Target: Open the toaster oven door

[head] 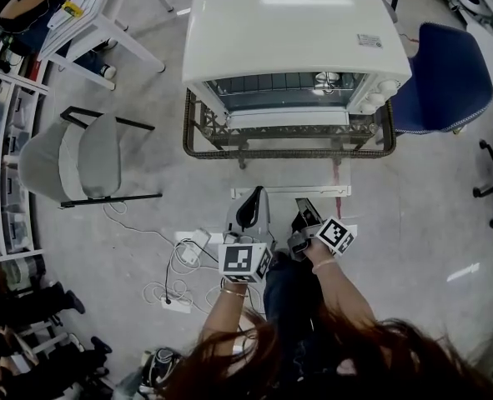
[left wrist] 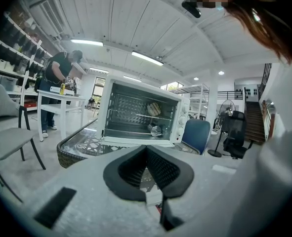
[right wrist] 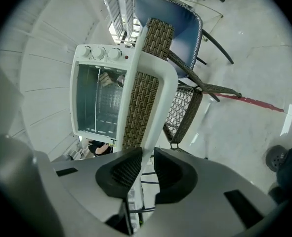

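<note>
The toaster oven (head: 296, 32) sits on the low wicker table (head: 289, 152) straight in front of her, and from where I stand its door (head: 288, 120) looks already dropped. It lies flat toward her with its white front edge out over the table, and the racks inside are plain to see. That door's long axis runs side to side across her front, square to the way both tools point. She holds the two close in to her body, well apart from the oven, side by side and about level with each other, so neither is clearly the nearer. The left gripper (head: 249, 200) has its pads brought together at the tips with nothing between them. The right gripper (head: 304, 208) shows a narrow gap between its pads and is empty too (rolled over on its side, by the look of its own view). I'd judge the opening itself done, with nothing left to reach for.
</note>
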